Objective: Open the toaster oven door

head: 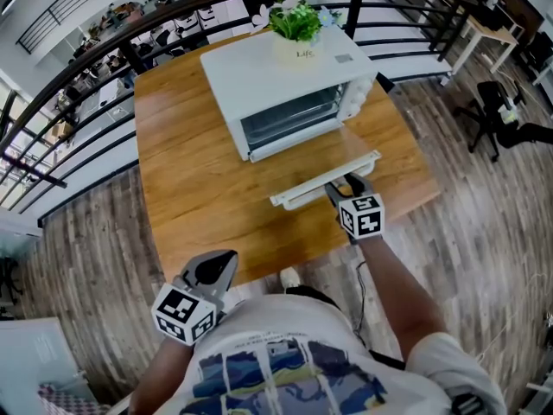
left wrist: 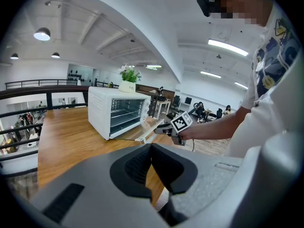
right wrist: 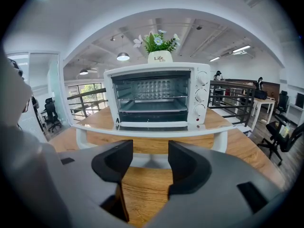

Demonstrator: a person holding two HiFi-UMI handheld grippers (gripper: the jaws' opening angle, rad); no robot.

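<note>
A white toaster oven (head: 285, 85) stands at the far side of the wooden table (head: 199, 206). Its glass door (head: 321, 156) hangs fully down, almost flat, and the white handle bar (head: 321, 184) points toward me. My right gripper (head: 340, 187) is at that handle, open; in the right gripper view the handle (right wrist: 152, 131) runs just beyond the fingertips (right wrist: 114, 161) and only table shows in the gap. The oven (right wrist: 156, 96) inside shows a rack. My left gripper (head: 216, 268) is low by my body at the table's near edge, shut and empty (left wrist: 151, 148).
A potted plant (head: 295, 24) sits on top of the oven. A black railing (head: 104, 67) curves behind the table, with a drop to a lower floor beyond. An office chair (head: 494, 111) stands to the right on the wooden floor.
</note>
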